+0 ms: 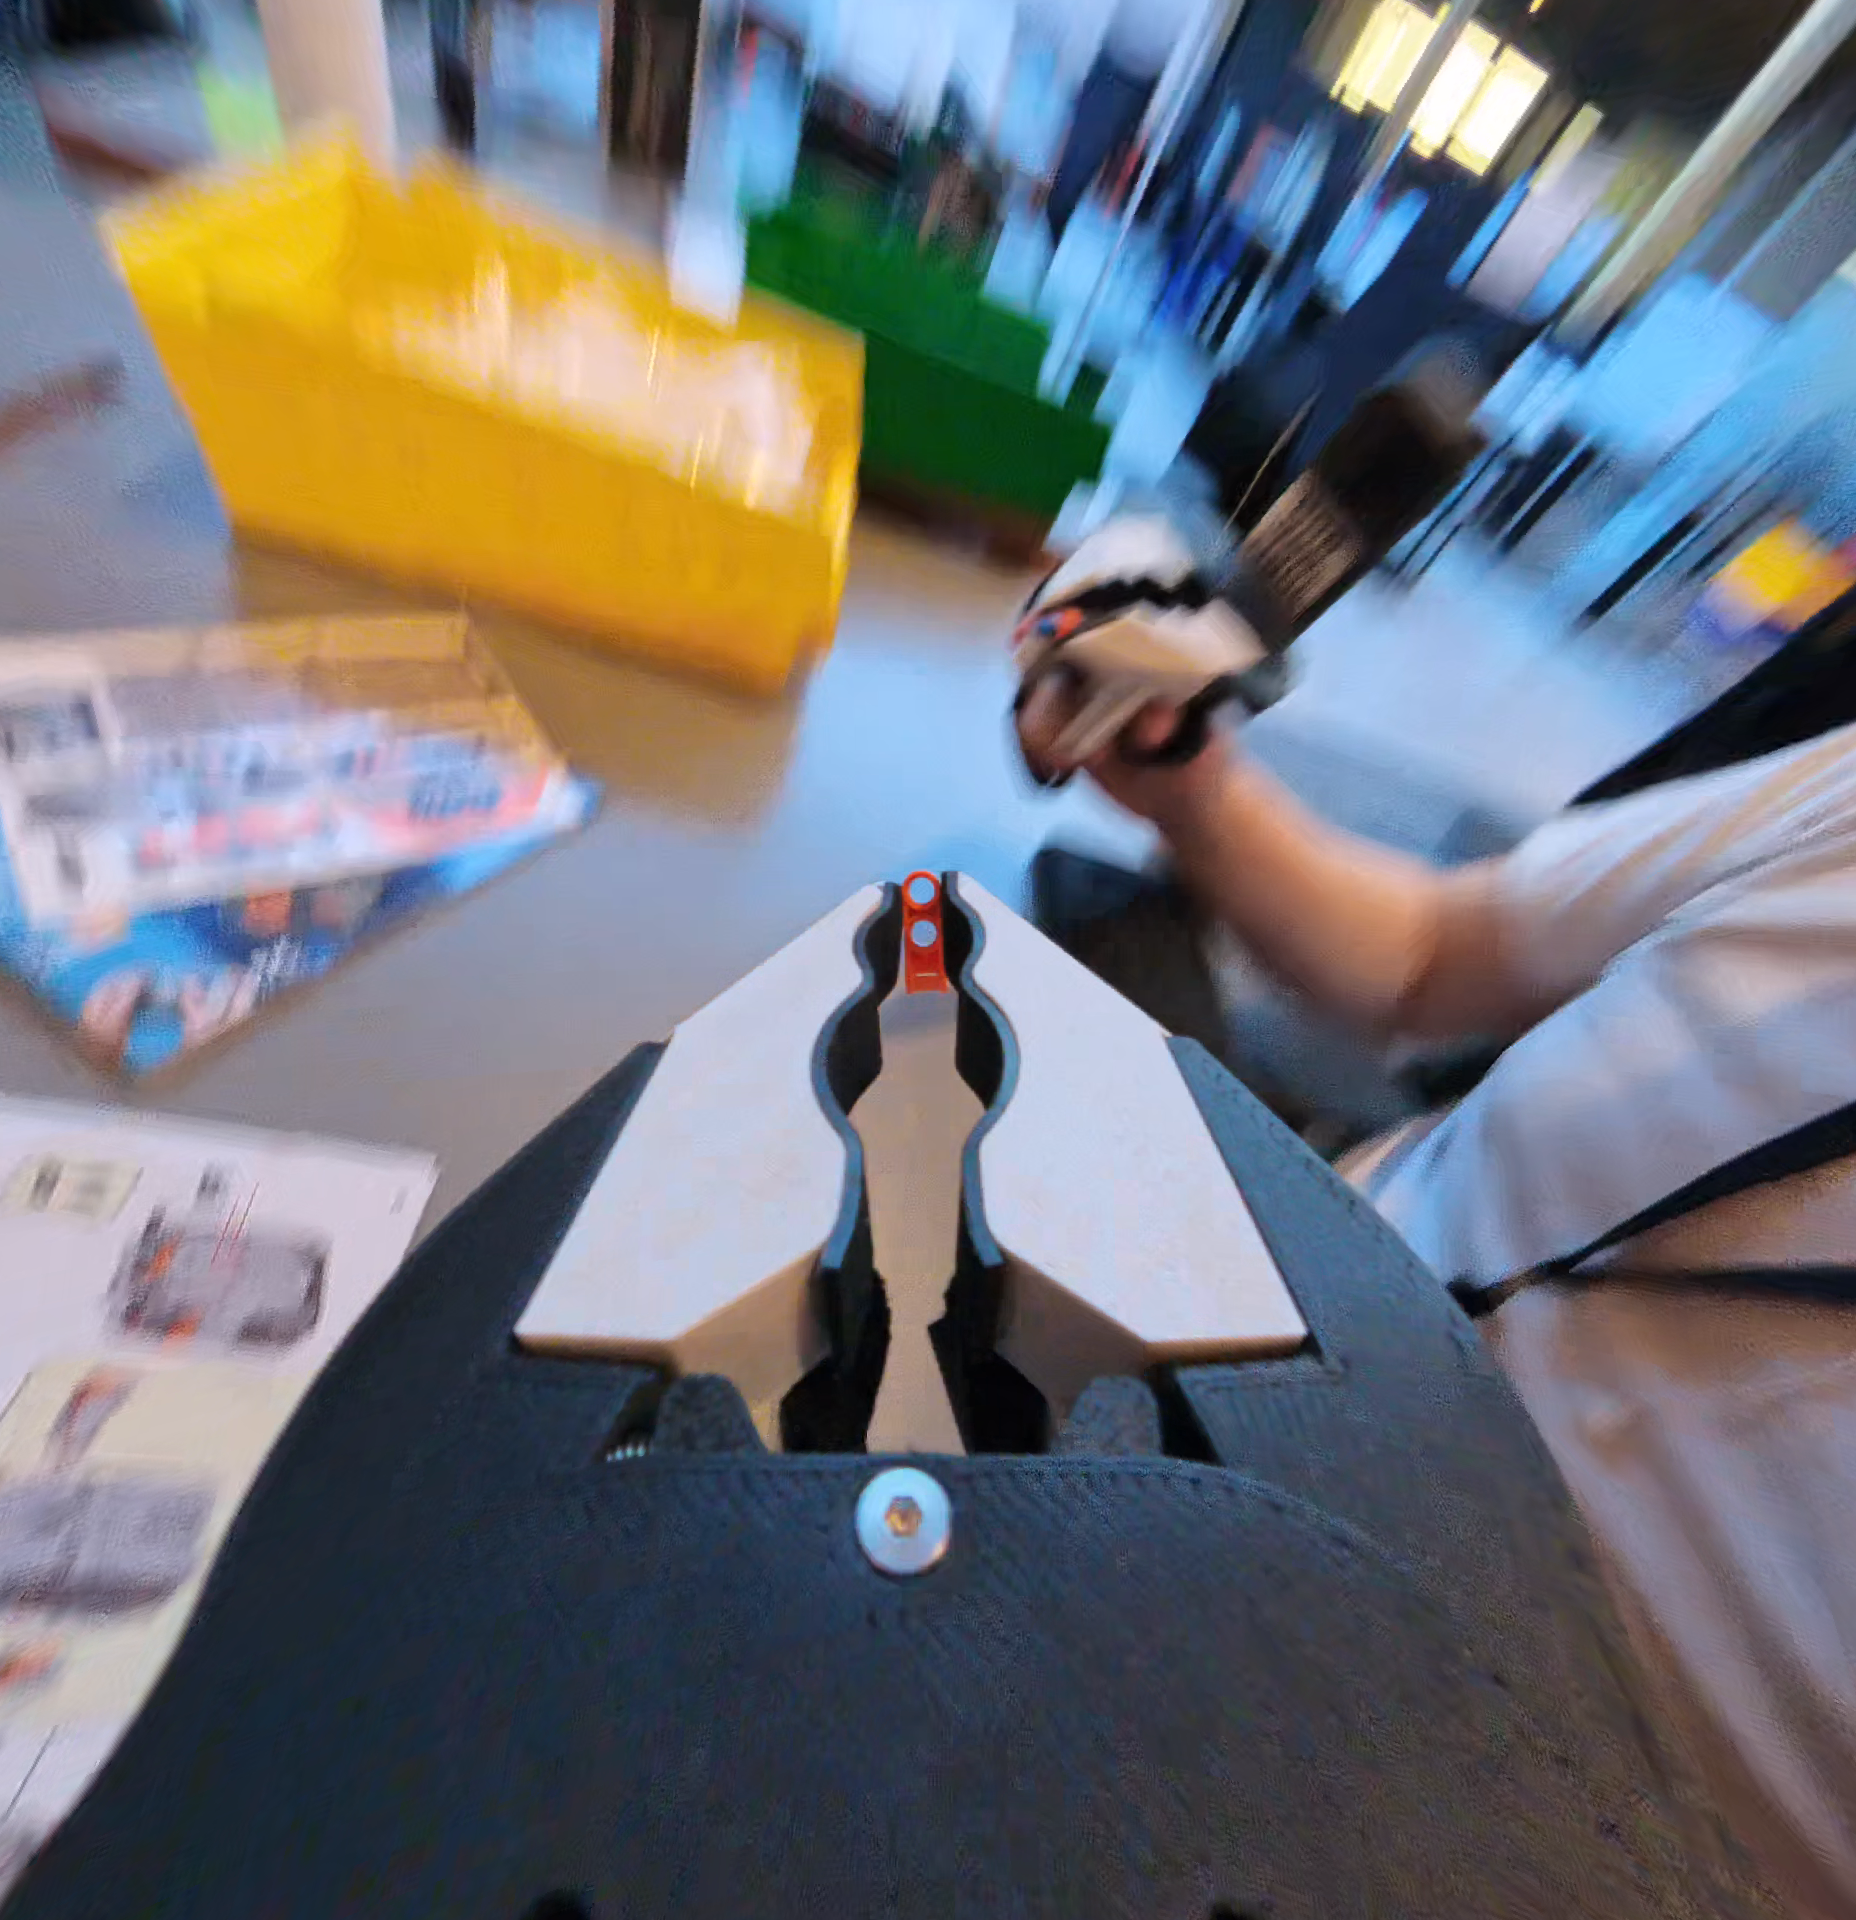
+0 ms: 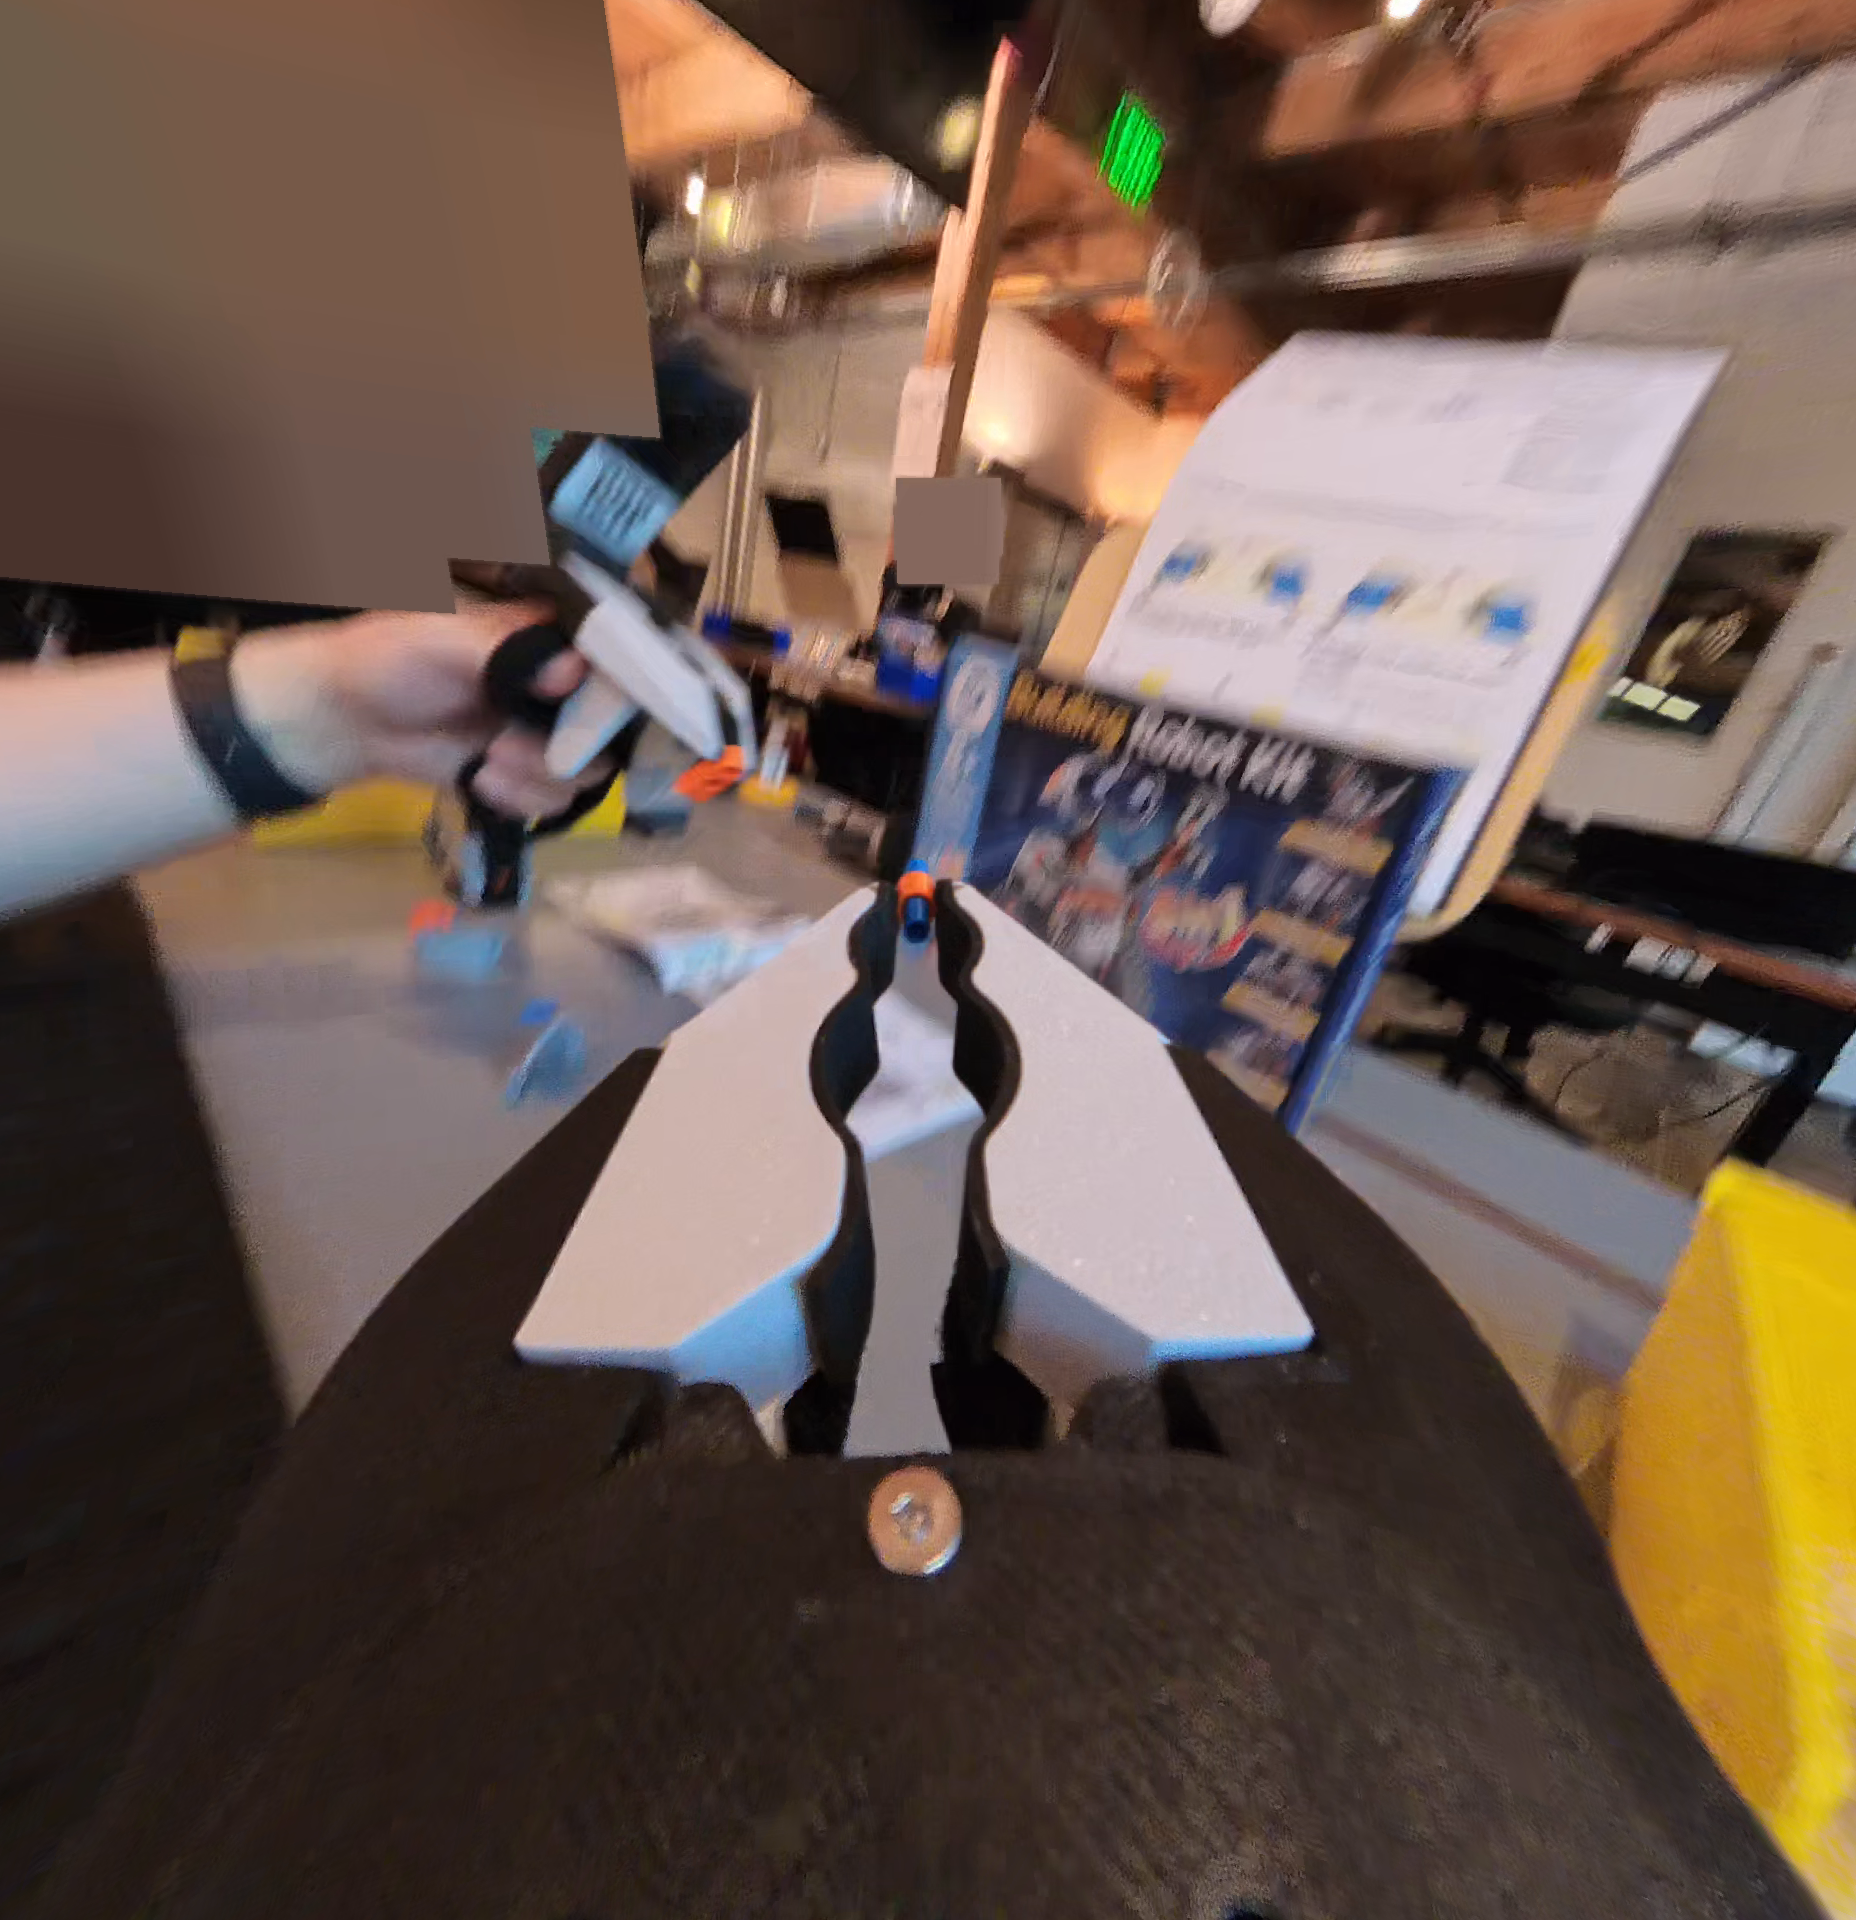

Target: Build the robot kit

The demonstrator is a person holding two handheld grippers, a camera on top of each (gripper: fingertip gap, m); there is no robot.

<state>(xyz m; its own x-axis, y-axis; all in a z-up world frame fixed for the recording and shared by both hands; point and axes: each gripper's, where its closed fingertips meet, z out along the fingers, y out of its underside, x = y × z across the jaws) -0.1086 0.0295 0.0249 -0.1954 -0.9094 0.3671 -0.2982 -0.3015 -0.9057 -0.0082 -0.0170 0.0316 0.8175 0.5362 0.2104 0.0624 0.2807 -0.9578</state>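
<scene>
My left gripper (image 1: 921, 896) is shut on a small orange plastic piece with two round holes (image 1: 922, 935), held in the air above the table. My right gripper (image 2: 913, 902) is shut on a small blue peg with an orange collar (image 2: 912, 906). In the right wrist view the left gripper (image 2: 726, 753) shows far left, held by a hand, with the orange piece (image 2: 712, 777) at its tips. In the left wrist view the right gripper (image 1: 1132, 613) shows at the right in a person's hand. Both views are motion-blurred.
A yellow bin (image 1: 508, 416) and a green bin (image 1: 934, 353) stand at the back of the table. A blue kit box (image 1: 228, 810) and instruction sheets (image 1: 124, 1351) lie at the left. In the right wrist view the blue kit box (image 2: 1184, 894) stands upright; small blue and orange parts (image 2: 467, 945) lie on the table. One gripper's finger ends stand about 12 centimetres off the other's.
</scene>
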